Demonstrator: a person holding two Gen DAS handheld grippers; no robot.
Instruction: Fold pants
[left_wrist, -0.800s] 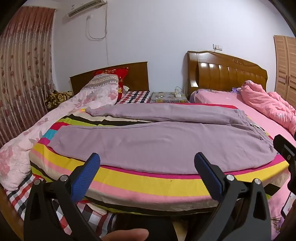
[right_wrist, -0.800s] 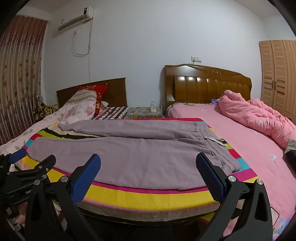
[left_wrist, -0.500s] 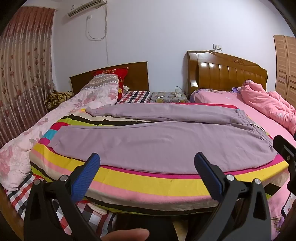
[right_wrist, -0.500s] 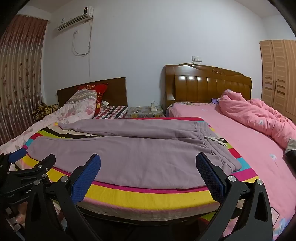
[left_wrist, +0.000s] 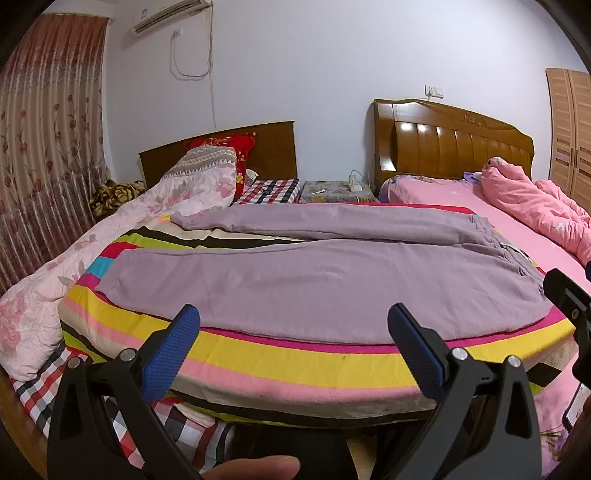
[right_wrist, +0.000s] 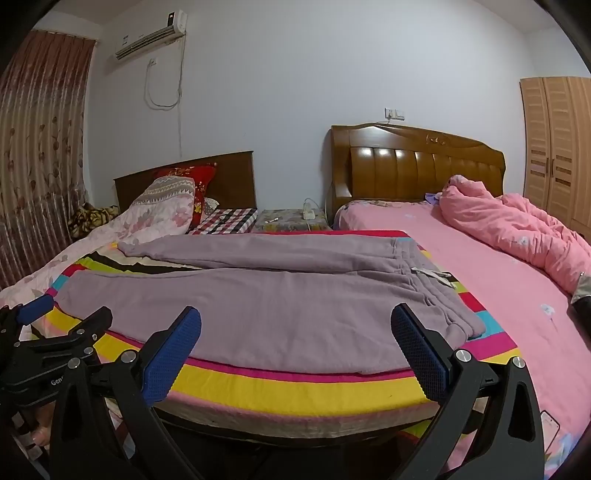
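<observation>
I hold a tool in each hand. My left tool (left_wrist: 293, 345) has its two blue pads far apart, and nothing is between them. My right tool (right_wrist: 295, 345) is the same: pads far apart, nothing in them. Both tools hang in the air at the near edge of the bed, tipped a little down. Neither one touches the pants.

The pants (left_wrist: 317, 277) are purple and soft. They lie flat on a striped blanket (left_wrist: 295, 358) on top of the bed. The two legs point to the left. The near leg is wide and smooth. The far leg lies just behind it, and a strip of the blanket shows between them at the left end. The waist is on the right side, and in the right view I can see a small white tag (right_wrist: 430, 273) there. The waist end comes close to the blanket's right edge.

In the right view, my left tool shows at the left side, near the leg ends. In the left view, a bit of my right tool pokes in at the right edge, near the waist.

My thumb (left_wrist: 255, 467) shows at the bottom of the left view.

A flowery quilt (left_wrist: 48, 280) lies to the left of the blanket. A pink quilt (right_wrist: 517, 229) is bunched up on the pink sheet (right_wrist: 491, 291) far to the right.
</observation>
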